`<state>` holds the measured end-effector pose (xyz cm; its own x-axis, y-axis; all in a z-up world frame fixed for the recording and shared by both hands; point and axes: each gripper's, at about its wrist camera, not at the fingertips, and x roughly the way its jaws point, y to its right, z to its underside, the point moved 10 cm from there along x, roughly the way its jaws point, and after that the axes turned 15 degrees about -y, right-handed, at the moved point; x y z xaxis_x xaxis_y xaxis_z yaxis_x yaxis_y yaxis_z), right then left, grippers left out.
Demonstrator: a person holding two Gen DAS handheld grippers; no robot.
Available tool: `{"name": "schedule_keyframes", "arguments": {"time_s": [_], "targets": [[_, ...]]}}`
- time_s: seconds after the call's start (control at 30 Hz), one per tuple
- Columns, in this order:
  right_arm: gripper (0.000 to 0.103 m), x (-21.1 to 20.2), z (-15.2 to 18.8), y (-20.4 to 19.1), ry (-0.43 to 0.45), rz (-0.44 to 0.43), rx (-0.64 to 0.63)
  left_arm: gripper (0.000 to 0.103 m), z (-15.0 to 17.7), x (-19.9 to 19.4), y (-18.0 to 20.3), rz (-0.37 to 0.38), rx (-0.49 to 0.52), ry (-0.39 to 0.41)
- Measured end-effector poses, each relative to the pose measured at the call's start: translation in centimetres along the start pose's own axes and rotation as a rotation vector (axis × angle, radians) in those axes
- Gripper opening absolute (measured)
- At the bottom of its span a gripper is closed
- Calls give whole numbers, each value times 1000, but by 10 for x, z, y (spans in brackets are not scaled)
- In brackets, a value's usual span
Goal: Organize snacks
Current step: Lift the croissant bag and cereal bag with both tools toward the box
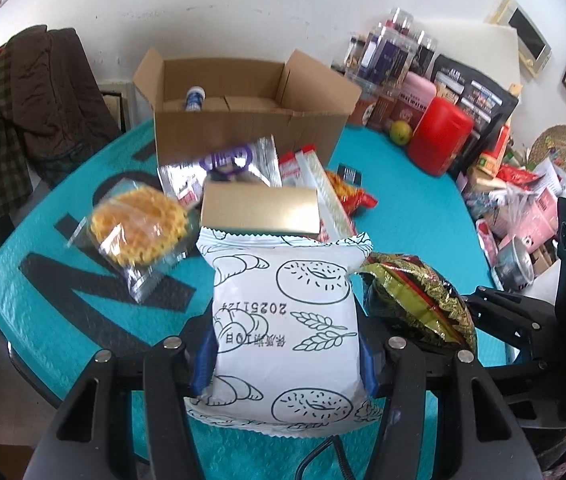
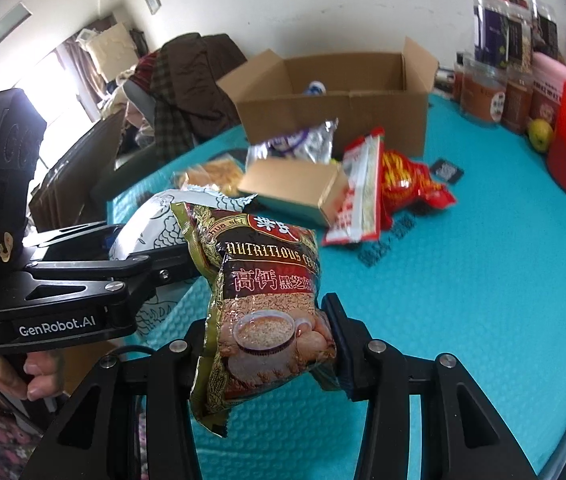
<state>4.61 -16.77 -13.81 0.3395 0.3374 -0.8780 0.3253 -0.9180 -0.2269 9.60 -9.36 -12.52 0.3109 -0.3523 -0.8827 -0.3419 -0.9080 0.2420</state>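
While my left hand-held gripper (image 1: 285, 356) clamps the white pastry pack (image 1: 283, 320) and my right hand-held gripper (image 2: 269, 340) the cereal bag (image 2: 263, 300), either slick wrapper may slip before reaching the cardboard box (image 1: 243, 120).

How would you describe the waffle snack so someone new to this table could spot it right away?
Start at the open cardboard box at the far side of the teal table mat. In the pile in front of it, look furthest left: the waffle snack is round, yellow and grid-patterned, the only one in a clear wrapper.
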Motion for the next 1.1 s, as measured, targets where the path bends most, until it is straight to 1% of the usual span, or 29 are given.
{"name": "schedule_keyframes", "arguments": {"time_s": [0.17, 0.33, 0.63, 0.9, 1.1], "targets": [[45, -15, -20, -5, 51, 14, -34, 55, -20, -19, 3, -5, 10, 61], [45, -36, -42, -8, 109, 25, -53, 55, -44, -45, 8, -7, 31, 143], [45, -74, -90, -5, 212, 54, -96, 55, -90, -82, 13, -6, 73, 270], [45, -96, -140, 0, 287, 78, -140, 55, -135, -99, 13, -31, 94, 354], [45, -102, -182, 10, 310, 102, -165, 55, -178, -104, 7, -41, 104, 392]]}}
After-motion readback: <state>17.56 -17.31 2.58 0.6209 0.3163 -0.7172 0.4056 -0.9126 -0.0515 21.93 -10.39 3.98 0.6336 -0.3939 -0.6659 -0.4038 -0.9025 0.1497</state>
